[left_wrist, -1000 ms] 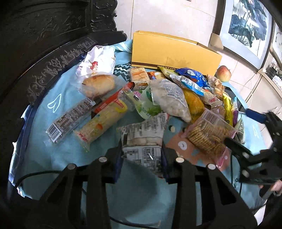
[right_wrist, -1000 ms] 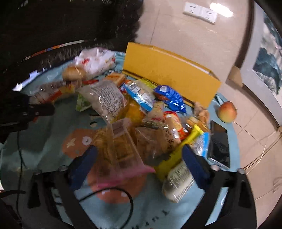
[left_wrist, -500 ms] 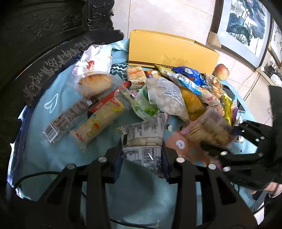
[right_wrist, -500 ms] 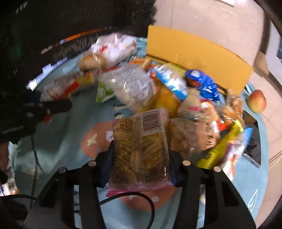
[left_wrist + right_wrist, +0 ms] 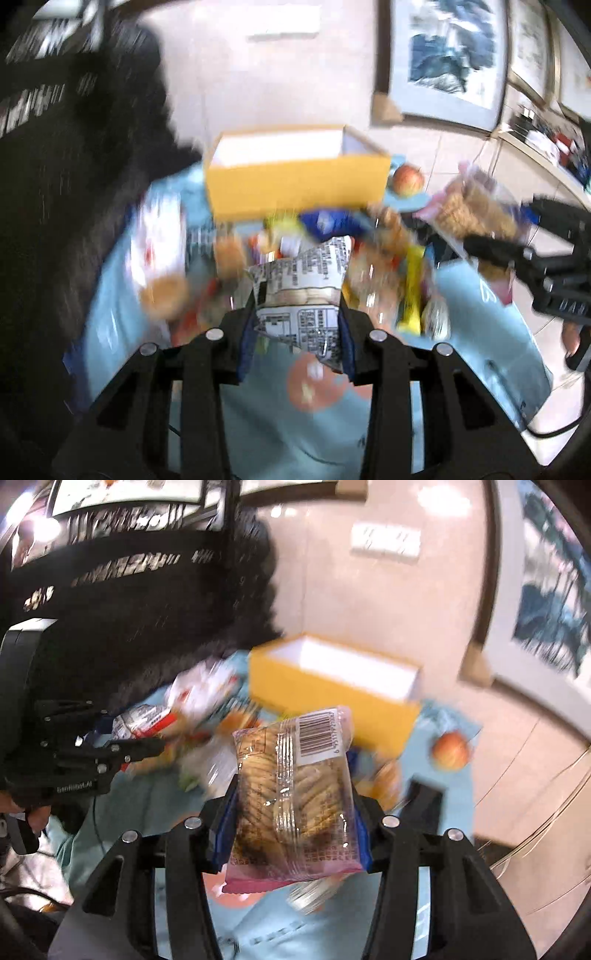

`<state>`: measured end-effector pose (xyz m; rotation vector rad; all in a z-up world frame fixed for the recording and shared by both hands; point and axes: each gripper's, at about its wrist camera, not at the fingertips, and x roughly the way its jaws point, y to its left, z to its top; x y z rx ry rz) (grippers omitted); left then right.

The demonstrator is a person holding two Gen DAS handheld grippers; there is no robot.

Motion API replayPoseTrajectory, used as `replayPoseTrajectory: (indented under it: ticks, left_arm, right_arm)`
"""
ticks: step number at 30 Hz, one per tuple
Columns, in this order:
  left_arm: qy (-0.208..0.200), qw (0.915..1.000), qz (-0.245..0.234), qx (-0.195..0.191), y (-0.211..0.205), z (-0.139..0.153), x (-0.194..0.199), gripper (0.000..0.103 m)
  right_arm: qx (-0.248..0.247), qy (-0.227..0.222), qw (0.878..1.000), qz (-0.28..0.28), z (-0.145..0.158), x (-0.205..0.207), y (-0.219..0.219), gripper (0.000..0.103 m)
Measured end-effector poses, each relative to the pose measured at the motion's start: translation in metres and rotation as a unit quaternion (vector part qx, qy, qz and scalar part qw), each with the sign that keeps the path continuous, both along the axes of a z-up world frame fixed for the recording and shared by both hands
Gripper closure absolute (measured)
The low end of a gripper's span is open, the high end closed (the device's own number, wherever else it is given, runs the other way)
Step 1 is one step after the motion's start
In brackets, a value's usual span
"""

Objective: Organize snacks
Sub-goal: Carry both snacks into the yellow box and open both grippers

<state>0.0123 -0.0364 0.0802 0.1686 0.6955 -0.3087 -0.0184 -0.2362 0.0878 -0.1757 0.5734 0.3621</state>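
My left gripper (image 5: 297,325) is shut on a white snack packet with black print (image 5: 301,284) and holds it in the air over the snack pile (image 5: 388,266). My right gripper (image 5: 291,812) is shut on a clear cracker packet with a pink edge (image 5: 295,794), also lifted; it also shows in the left wrist view (image 5: 476,210). The open yellow box (image 5: 295,181) with a white inside stands at the far side of the table; it also shows in the right wrist view (image 5: 332,686). Both views are motion-blurred.
A light blue cloth (image 5: 487,354) covers the round table. An apple (image 5: 407,178) lies right of the box. Dark carved furniture (image 5: 74,166) stands at the left. A bun (image 5: 166,295) and a white bag (image 5: 155,236) lie at the left.
Both grippers have lifted their packets off the table and risen, so the box's open top now shows. The right gripper closed on the cracker packet about half a second ago.
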Motion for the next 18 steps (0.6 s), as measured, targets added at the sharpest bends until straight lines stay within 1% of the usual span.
replayPoseTrajectory:
  ticks: [2, 3, 5, 8, 9, 10, 11, 12, 13, 16, 17, 18]
  left_arm:
    - [-0.018, 0.9997, -0.011, 0.012, -0.014, 0.02, 0.015, 0.066]
    - [-0.021, 0.9996, -0.011, 0.014, -0.018, 0.026, 0.024, 0.066]
    - [-0.019, 0.9998, -0.006, 0.0, -0.025, 0.041, 0.056, 0.066]
    - [-0.01, 0.9999, 0.005, -0.012, -0.037, 0.05, 0.103, 0.066]
    - [-0.006, 0.9999, 0.01, -0.006, -0.045, 0.049, 0.127, 0.066]
    - [-0.002, 0.9999, 0.013, -0.003, -0.049, 0.048, 0.139, 0.066]
    - [0.015, 0.9996, 0.025, -0.006, -0.053, 0.043, 0.165, 0.066]
    - [0.027, 0.9991, 0.032, -0.01, -0.055, 0.04, 0.183, 0.066]
    - [0.038, 0.9982, 0.045, -0.01, -0.058, 0.035, 0.207, 0.066]
    - [0.045, 0.9974, 0.056, -0.01, -0.059, 0.027, 0.248, 0.066]
    - [0.049, 0.9969, 0.06, -0.009, -0.059, 0.022, 0.265, 0.066]
    - [0.053, 0.9967, 0.061, -0.01, -0.059, 0.019, 0.272, 0.066]
  right_arm:
    - [0.006, -0.013, 1.0, -0.017, 0.017, 0.009, -0.011, 0.051]
    - [0.007, -0.019, 0.999, -0.03, 0.025, 0.021, -0.019, 0.051]
    - [0.004, -0.023, 0.999, -0.049, 0.032, 0.042, -0.025, 0.051]
    - [-0.011, -0.038, 0.996, -0.086, 0.044, 0.089, -0.033, 0.051]
    - [-0.008, -0.041, 0.994, -0.099, 0.047, 0.108, -0.037, 0.051]
    - [0.0, -0.043, 0.993, -0.111, 0.047, 0.126, -0.04, 0.051]
    - [0.01, -0.043, 0.992, -0.121, 0.047, 0.14, -0.042, 0.051]
    - [0.019, -0.041, 0.99, -0.133, 0.045, 0.158, -0.044, 0.051]
    - [0.02, -0.042, 0.989, -0.141, 0.041, 0.172, -0.043, 0.051]
    - [0.028, -0.036, 0.986, -0.158, 0.023, 0.21, -0.043, 0.051]
    - [0.032, -0.028, 0.986, -0.163, 0.014, 0.224, -0.043, 0.051]
    - [0.034, -0.019, 0.985, -0.166, 0.005, 0.238, -0.044, 0.051]
